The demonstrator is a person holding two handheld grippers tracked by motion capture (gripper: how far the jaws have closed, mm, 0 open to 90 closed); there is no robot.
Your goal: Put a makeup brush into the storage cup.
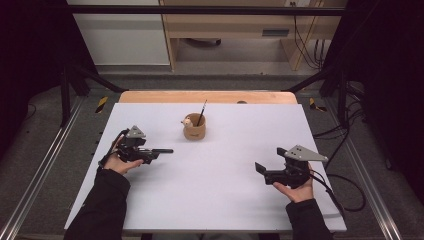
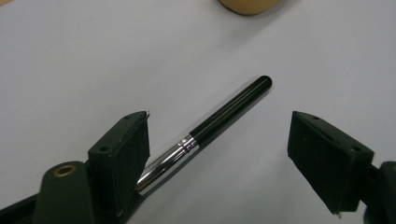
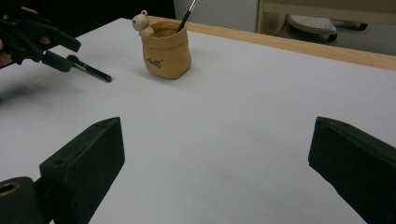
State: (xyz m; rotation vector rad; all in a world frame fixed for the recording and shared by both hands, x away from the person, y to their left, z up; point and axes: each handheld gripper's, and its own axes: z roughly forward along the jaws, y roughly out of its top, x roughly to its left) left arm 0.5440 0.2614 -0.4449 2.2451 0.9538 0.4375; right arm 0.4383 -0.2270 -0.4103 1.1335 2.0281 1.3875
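Brush (image 2: 219, 119) lying on table (image 1: 220, 180) between parted jaws of left gripper (image 2: 219, 154), not yet clamped; cup (image 1: 194, 128) near it already holds one brush; right gripper (image 3: 215, 172) idle, jaws apart, empty; pickup and placing judged outstanding.

Black brush handle (image 2: 219, 119) w/ silver ferrule lies on white table (image 2: 93, 60) btw open jaws, nearer one.

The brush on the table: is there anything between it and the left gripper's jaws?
No. The brush lies on the bare white table between the open jaws of the left gripper, beside one jaw; nothing visible blocks it.
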